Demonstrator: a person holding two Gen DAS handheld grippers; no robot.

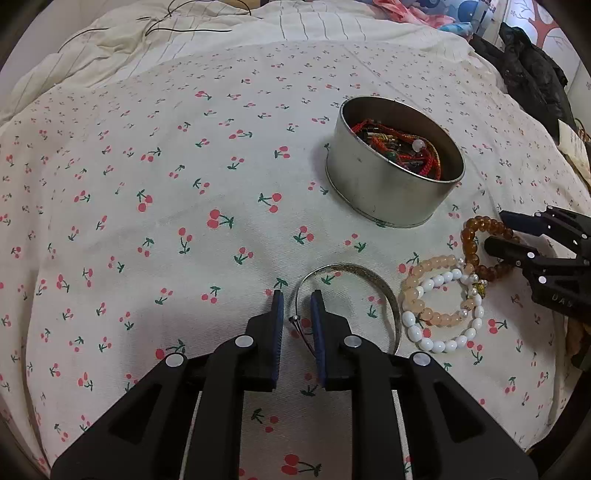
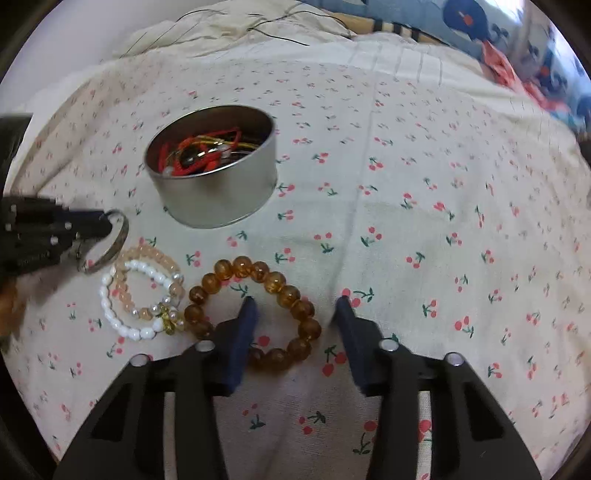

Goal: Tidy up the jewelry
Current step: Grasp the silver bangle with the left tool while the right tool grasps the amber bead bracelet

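A silver bangle (image 1: 388,291) lies on the cherry-print sheet (image 1: 184,184), and its thin open end sits in the gap of my left gripper (image 1: 297,295). The pads stand a little apart and do not clamp it. My right gripper (image 2: 296,298) is open over an amber bead bracelet (image 2: 258,269). One finger is inside the ring and one outside, with no bead pinched. A peach bead bracelet (image 1: 410,295) and a white bead bracelet (image 1: 443,345) overlap between bangle and amber beads. A round metal tin (image 1: 369,184) behind them holds red cord bracelets (image 1: 399,144).
The bedding rises into a striped cream quilt (image 1: 258,26) at the far side, with thin black cables (image 1: 166,22) on it. Black clothing (image 1: 532,74) is piled at the right edge. Colourful fabric (image 2: 498,55) lies beyond the quilt.
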